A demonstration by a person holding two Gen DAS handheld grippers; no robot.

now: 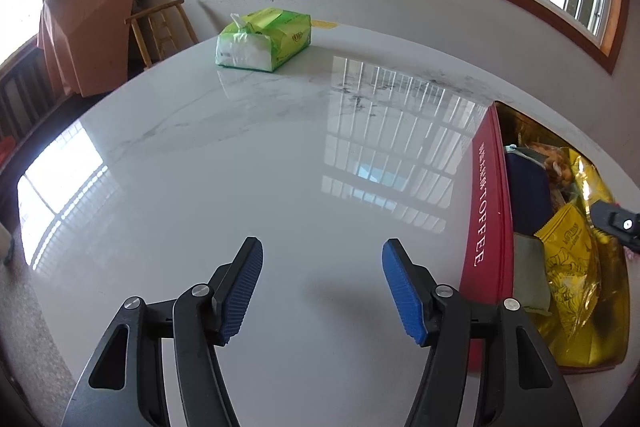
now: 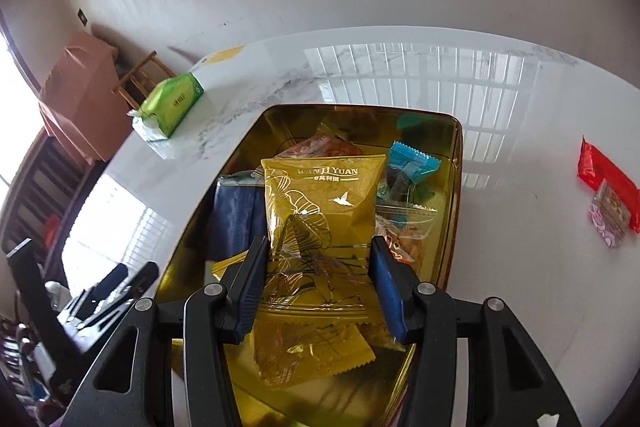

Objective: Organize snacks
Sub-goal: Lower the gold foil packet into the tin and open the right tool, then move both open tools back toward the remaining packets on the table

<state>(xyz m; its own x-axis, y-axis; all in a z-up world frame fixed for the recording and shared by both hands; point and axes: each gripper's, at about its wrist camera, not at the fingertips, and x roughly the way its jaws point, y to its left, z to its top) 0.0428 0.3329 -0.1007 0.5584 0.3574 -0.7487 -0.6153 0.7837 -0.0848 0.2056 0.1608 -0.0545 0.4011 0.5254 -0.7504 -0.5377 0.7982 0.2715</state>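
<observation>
right gripper (image 2: 318, 277): pads are pinching the gold snack packet (image 2: 320, 223) by its side edges; the jaws are standing only as wide as the packet, so it's hanging flat and isn't creasing.
gold snack packet: sitting between the pads, directly over the open tin (image 2: 454, 163) — looks like it's being held there to drop in with the rest.
tin: just ahead of and under the right gripper, gold-lined, red outside; already holding a blue wrapper (image 2: 412, 163), a navy pouch (image 2: 234, 215) and other packets, so it's serving as the collection bin.
left gripper (image 1: 322, 291): jaws are standing apart, nothing between them, hovering over bare marble table (image 1: 240, 167); tin is lying just to its right — probably idling clear of the drop.
red packet (image 2: 604, 175): lying on the table well off to the right of the right gripper, outside the tin, a small pale packet (image 2: 608, 217) beside it — both still needing pickup.
tissue pack (image 1: 262, 41): far ahead of the left gripper, not a snack, likely staying put.
</observation>
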